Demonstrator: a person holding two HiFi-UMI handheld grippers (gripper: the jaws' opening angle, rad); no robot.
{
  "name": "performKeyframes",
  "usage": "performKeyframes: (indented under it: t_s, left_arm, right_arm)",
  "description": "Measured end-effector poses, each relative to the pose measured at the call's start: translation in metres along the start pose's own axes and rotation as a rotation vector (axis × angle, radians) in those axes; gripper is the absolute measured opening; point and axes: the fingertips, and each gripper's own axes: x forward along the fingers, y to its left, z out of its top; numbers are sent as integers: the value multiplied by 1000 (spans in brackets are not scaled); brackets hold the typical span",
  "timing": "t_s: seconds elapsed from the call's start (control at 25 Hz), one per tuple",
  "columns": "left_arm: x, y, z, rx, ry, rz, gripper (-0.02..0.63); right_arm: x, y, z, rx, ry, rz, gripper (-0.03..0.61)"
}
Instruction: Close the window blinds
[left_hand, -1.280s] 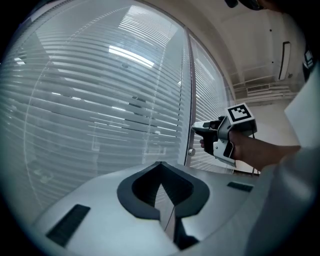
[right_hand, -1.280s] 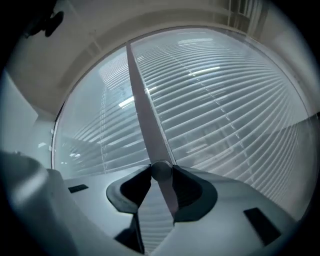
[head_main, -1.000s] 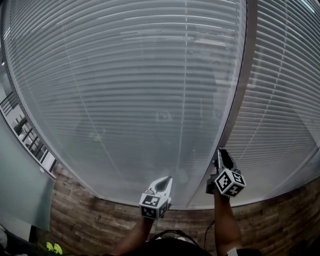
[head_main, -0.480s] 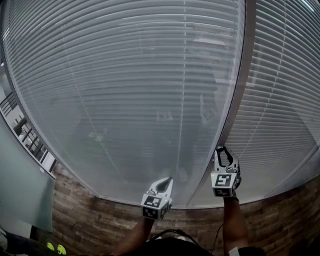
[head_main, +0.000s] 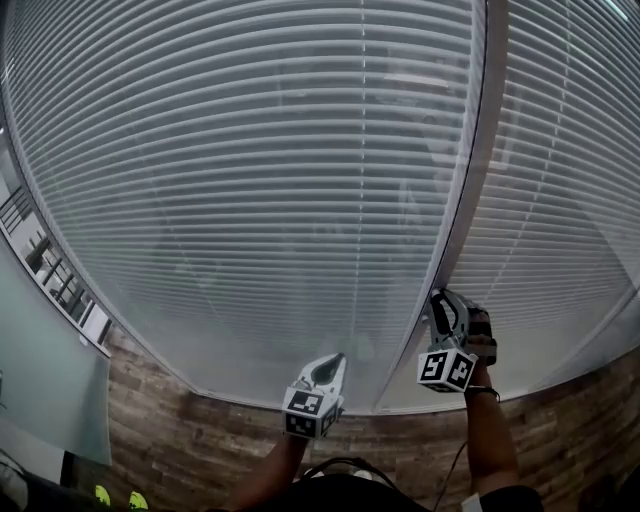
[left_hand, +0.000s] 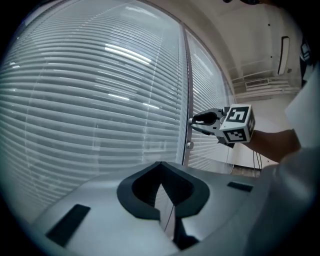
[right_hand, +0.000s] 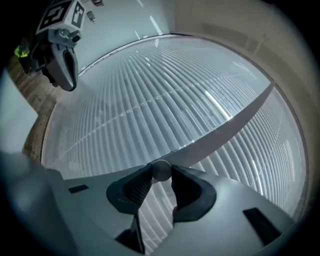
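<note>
Fingers (right_hand: 139, 186) of the right gripper (head_main: 447, 308) pinch a small round knob (right_hand: 161, 170) by the window post (head_main: 468, 200), at five o'clock. The left gripper (head_main: 333, 362), at six, has its fingers together and empty. The blinds (head_main: 250, 180) fill the view toward twelve. Their slats are down but hazily see-through, so I'd say the final tilting is left.

Brown wood planking (head_main: 170, 440) meets a frosted glass panel (head_main: 45, 390) at left.

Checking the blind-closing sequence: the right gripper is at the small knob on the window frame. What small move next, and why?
Probably twist the right gripper slightly to turn the knob: its fingers already pinch it, and the blinds show dim shapes through the slats, so they seem not fully closed.
</note>
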Motion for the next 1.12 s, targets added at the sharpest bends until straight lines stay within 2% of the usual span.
performKeyframes:
  t_s: [0.16,0.28,0.36,0.44,0.6,0.68,0.84,1.0,1.12]
  left_arm:
    - [2,-1,-4,4,4,-6,-6]
    - [2,-3,5,-9,-14,0,-6]
    - [1,-4,6,-11,-13,6,-6]
    - [0,-6,7,-30,-10,14,-6]
    - [-4,-11,11,-14,-22,29,-6]
    - [-2,-12,10,3,-31,41,-6]
    - [-27,-17,26,27,-51,98,-6]
    - [-50,-15,30,-9,-63,177,-6]
    - [-40,-15,32,27,-71,221,-6]
  right_arm:
    - [1,0,-3,-61,11,-36,127]
    - [1,1,-7,-31,5,-55,129]
    - [-6,0,-9,72,-18,-60,129]
    - [-18,1,-8,235,-49,-55,129]
    - [-40,24,-3,592,-115,22,129]
    - [-46,38,-3,702,-145,53,129]
    - [-68,47,8,766,-181,104,127]
    - [-85,50,-1,864,-179,102,9]
    - [-82,55,-13,837,-165,70,5]
